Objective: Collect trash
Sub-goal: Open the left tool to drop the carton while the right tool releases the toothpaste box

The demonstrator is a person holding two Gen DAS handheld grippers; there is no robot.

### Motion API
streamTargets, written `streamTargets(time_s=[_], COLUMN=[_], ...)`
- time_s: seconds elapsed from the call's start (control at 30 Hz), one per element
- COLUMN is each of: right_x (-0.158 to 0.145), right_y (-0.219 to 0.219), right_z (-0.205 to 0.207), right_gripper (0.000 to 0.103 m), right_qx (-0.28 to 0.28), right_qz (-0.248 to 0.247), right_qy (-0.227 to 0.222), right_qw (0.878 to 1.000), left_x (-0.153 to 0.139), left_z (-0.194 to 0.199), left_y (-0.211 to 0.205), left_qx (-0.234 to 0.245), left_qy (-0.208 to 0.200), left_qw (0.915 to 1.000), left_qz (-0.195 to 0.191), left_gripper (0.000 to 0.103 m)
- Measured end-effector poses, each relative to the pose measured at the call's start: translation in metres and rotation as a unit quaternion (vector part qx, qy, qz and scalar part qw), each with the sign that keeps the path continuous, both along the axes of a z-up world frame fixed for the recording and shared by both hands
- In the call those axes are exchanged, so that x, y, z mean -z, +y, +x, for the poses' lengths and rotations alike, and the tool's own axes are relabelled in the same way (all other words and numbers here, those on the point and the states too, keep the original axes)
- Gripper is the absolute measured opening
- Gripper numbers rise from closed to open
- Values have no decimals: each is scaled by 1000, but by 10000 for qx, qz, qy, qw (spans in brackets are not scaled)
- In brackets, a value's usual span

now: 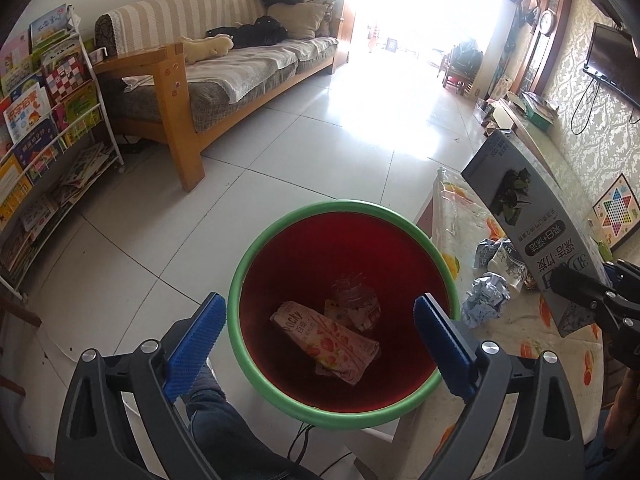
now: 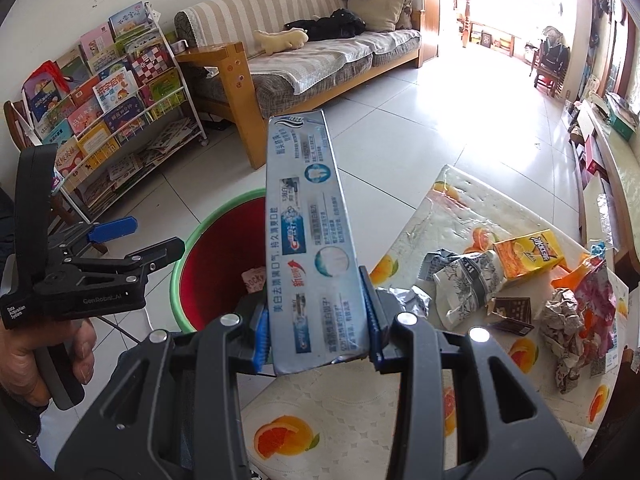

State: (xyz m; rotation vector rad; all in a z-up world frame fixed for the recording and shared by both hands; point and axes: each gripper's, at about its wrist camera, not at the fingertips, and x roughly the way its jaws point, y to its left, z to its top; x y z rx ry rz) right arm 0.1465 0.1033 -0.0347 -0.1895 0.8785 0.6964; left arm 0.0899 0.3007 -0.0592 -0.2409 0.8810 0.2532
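My right gripper (image 2: 316,316) is shut on a long grey-blue toothpaste box (image 2: 310,236), held above the table edge beside the bin; the box also shows in the left wrist view (image 1: 532,216). The red bin with a green rim (image 1: 344,312) stands on the floor and holds a pink Pocky box (image 1: 324,340) and a crushed clear bottle (image 1: 356,300). My left gripper (image 1: 316,340) is open and empty right over the bin; it also shows in the right wrist view (image 2: 132,240). More trash lies on the table: a yellow drink carton (image 2: 528,258), crumpled paper (image 2: 464,280), foil balls (image 1: 486,300).
The table (image 2: 360,420) has a cloth printed with oranges. A striped sofa (image 1: 224,68) stands across the tiled floor and a children's book rack (image 1: 48,120) at the left. A TV cabinet (image 1: 532,128) runs along the right wall.
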Motion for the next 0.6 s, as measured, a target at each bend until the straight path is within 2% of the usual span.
streamTargets(time_s=[0.53, 0.6], right_x=[21, 22], right_y=[55, 58], right_z=[0, 2], right_gripper=[37, 41], right_qx=[-495, -500], right_qz=[-61, -68], right_qy=[253, 279], right_qw=[9984, 9983], left_x=[-1, 0], left_z=[-18, -19], left_y=[17, 19], left_qx=[-301, -347], left_qy=[-143, -153], left_qw=[9994, 9993], left_qz=[-35, -43], left_gripper=[94, 94])
